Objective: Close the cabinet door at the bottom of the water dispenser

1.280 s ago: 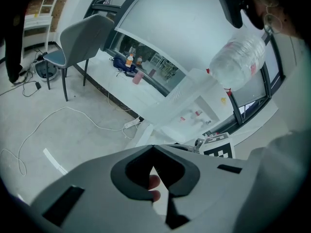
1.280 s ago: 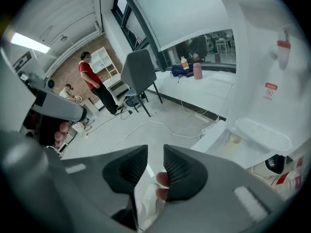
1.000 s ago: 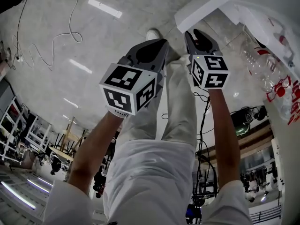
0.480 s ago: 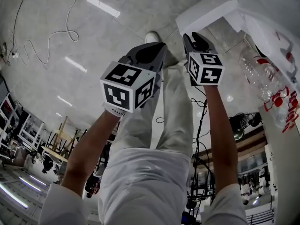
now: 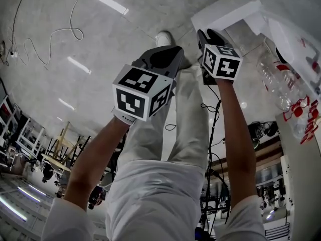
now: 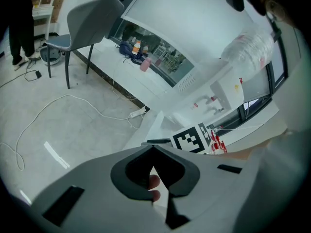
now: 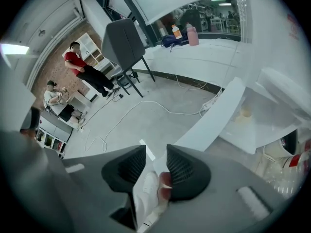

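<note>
Both tongs had sunk since the earlier frame, the right tongs (image 5: 209,34) further, and they now hung just beside the free edge of the open door (image 5: 225,15) without touching it. The jaws of the right tongs had just been opening and stood released, apart, with nothing between the pads; through the gap showed only the floor (image 5: 100,44) and the person's leg (image 5: 193,114). The left tongs (image 5: 170,53) hung farther from the door, on the side away from the dispenser (image 5: 296,31), clenched tip to tip on nothing. The door, a white panel, stood swung out from the dispenser's base over the floor, not yet closed. Behind the door, the cabinet (image 7: 252,115) lay open.
</note>
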A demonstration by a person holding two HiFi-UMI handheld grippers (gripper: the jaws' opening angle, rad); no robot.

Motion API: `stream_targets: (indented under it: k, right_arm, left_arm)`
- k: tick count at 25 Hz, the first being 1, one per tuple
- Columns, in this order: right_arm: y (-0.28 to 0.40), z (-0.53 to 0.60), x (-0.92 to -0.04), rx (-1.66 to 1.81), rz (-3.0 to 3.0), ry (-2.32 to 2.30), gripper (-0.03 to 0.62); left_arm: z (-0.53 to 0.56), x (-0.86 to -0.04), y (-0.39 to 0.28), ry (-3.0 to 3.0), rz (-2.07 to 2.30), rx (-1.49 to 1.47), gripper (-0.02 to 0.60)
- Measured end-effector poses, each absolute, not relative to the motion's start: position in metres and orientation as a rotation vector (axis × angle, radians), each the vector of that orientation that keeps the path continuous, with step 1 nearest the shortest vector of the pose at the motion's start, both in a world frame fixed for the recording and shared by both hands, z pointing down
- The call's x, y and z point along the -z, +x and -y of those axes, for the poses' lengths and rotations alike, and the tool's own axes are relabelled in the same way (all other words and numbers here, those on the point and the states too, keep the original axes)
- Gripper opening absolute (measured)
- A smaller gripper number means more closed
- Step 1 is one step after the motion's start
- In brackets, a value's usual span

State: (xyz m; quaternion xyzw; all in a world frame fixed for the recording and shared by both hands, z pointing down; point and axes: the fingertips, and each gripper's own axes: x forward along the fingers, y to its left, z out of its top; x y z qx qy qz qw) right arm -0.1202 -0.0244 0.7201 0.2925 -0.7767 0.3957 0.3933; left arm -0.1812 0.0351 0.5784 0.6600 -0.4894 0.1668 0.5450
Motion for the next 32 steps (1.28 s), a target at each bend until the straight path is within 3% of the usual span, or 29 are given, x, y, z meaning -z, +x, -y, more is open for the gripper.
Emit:
stream_targets:
  k: [19,32]
  right_arm:
    - [-0.11,0.02,-0.742,-1.05,1.858,0.741,0.135]
    - [-0.062,0.006,-0.742,-1.07,1.805,0.811,0.135]
  left_arm:
    - [-0.02,-0.575,-0.189,1.587,1.186,-0.416,0.008]
    - [-0.019,-0.573,-0.155,1.636,1.129,-0.46,0.007]
